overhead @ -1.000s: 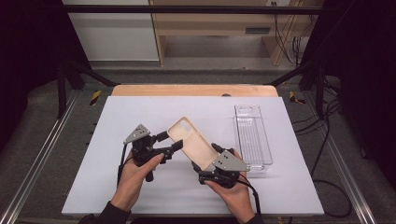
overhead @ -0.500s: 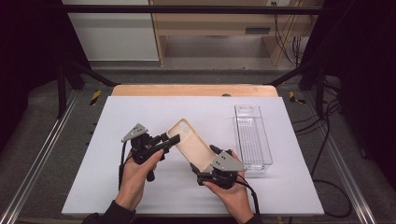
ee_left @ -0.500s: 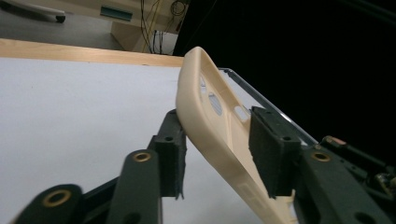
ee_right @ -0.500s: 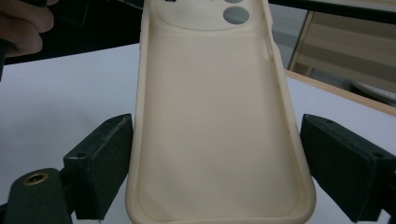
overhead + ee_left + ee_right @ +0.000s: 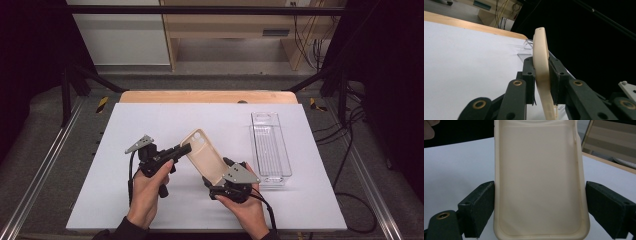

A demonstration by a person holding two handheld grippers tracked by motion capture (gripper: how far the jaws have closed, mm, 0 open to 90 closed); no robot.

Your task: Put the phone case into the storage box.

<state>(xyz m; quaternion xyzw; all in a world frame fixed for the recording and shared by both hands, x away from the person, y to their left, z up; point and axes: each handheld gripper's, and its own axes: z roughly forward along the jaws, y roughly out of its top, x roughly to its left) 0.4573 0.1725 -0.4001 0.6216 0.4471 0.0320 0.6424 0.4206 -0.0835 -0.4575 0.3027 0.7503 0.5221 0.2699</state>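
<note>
A cream phone case (image 5: 205, 157) is held tilted above the white table top, hollow side up. My right gripper (image 5: 216, 176) is shut across the width of its near end; in the right gripper view the case (image 5: 539, 182) sits between both jaws. My left gripper (image 5: 183, 149) comes in from the left, and its jaws have just been closing. In the left gripper view its pads (image 5: 554, 75) now press on either face of the case's edge (image 5: 541, 50). A hand holds each gripper.
A clear plastic tray (image 5: 272, 150) lies lengthwise on the right of the white table top (image 5: 150, 120), close to my right gripper. The table's wooden edge (image 5: 210, 96) runs along the far side, with dark frame rails to both sides.
The left gripper's jaws have closed onto the case's upper left edge. The case has turned so its hollow side shows more. Both hands have stayed almost in place.
</note>
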